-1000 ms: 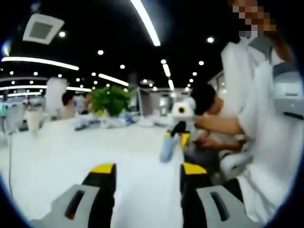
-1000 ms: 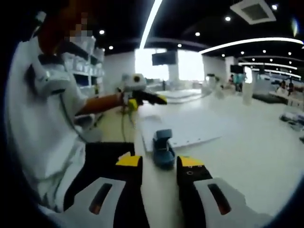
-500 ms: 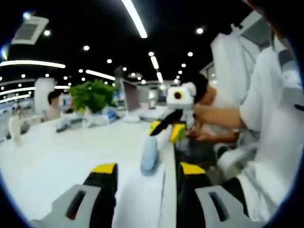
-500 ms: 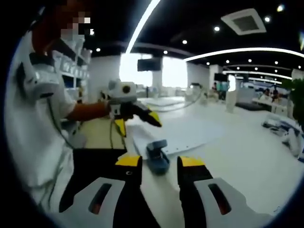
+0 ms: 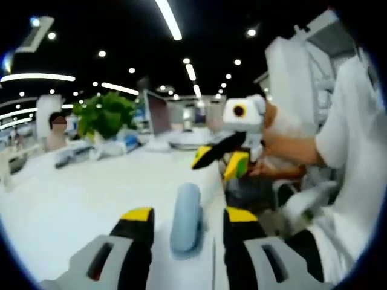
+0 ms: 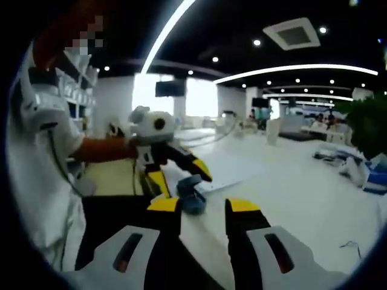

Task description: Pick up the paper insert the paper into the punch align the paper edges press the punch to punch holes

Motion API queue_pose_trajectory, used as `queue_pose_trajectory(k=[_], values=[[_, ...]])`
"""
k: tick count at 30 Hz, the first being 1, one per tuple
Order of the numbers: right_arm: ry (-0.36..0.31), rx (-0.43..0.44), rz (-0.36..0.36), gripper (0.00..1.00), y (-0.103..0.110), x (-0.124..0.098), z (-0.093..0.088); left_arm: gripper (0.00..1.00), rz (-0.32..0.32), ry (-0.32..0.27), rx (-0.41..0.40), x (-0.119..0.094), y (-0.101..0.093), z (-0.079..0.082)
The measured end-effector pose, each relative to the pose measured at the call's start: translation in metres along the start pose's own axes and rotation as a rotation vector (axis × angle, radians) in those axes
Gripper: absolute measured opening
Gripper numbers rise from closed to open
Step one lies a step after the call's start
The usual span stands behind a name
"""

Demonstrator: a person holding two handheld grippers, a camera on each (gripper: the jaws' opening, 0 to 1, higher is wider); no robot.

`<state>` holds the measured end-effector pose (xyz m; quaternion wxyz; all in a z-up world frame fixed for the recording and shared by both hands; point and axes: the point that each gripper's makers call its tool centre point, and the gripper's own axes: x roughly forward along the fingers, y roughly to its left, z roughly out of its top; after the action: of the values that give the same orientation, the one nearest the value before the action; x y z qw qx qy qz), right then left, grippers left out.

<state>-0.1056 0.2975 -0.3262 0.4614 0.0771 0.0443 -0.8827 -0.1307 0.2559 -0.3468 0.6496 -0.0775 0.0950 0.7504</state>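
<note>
Left claw over the punch on the white table

The left claw hangs open, its yellow-tipped jaws flanking the pale blue punch on the table. Farther off, the right claw gapes, held by a person's hand. A green plant stands far left.

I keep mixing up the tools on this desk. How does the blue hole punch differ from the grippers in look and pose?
The punch is pale blue, rounded and rests on the white table. The left gripper and right gripper are black with yellow tips, forked in two jaws, and held above the table by a person. All three sit close together at the table's edge.
</note>
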Motion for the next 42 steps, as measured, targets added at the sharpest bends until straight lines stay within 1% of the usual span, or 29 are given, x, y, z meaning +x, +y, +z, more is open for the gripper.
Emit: queue_pose_trajectory(k=[5,7,12,15,18,21,30,35,37,42], values=[[-0.013,0.023,-0.022,0.32,-0.004,-0.005,-0.003,0.44,-0.015,0.006,-0.002,0.01,-0.002,-0.003],[-0.015,0.028,-0.027,0.32,-0.004,-0.006,-0.004,0.43,-0.014,0.001,-0.01,0.01,-0.002,-0.003],[-0.021,0.036,-0.034,0.32,-0.005,-0.007,-0.004,0.42,0.008,0.01,-0.004,0.011,-0.001,-0.008],[-0.024,0.045,-0.039,0.32,-0.007,-0.008,-0.006,0.41,0.01,-0.003,-0.022,0.011,-0.001,-0.008],[-0.025,0.057,-0.044,0.32,-0.008,-0.008,-0.008,0.4,0.007,-0.02,-0.032,0.011,-0.002,-0.004],[-0.022,0.057,-0.047,0.32,-0.008,-0.007,-0.009,0.4,0.009,-0.011,-0.033,0.012,-0.002,-0.007],[-0.04,0.069,-0.071,0.32,-0.01,-0.006,-0.006,0.4,0.006,0.001,-0.023,0.014,-0.002,-0.011],[-0.046,0.075,-0.083,0.31,-0.009,-0.005,-0.005,0.36,0.001,0.005,-0.015,0.017,-0.004,-0.013],[-0.054,0.066,-0.081,0.31,-0.006,-0.004,-0.003,0.35,0.001,0.006,-0.006,0.017,-0.005,-0.013],[-0.072,0.072,-0.082,0.31,-0.002,0.0,0.001,0.35,0.001,0.002,-0.014,0.016,-0.003,-0.013]])
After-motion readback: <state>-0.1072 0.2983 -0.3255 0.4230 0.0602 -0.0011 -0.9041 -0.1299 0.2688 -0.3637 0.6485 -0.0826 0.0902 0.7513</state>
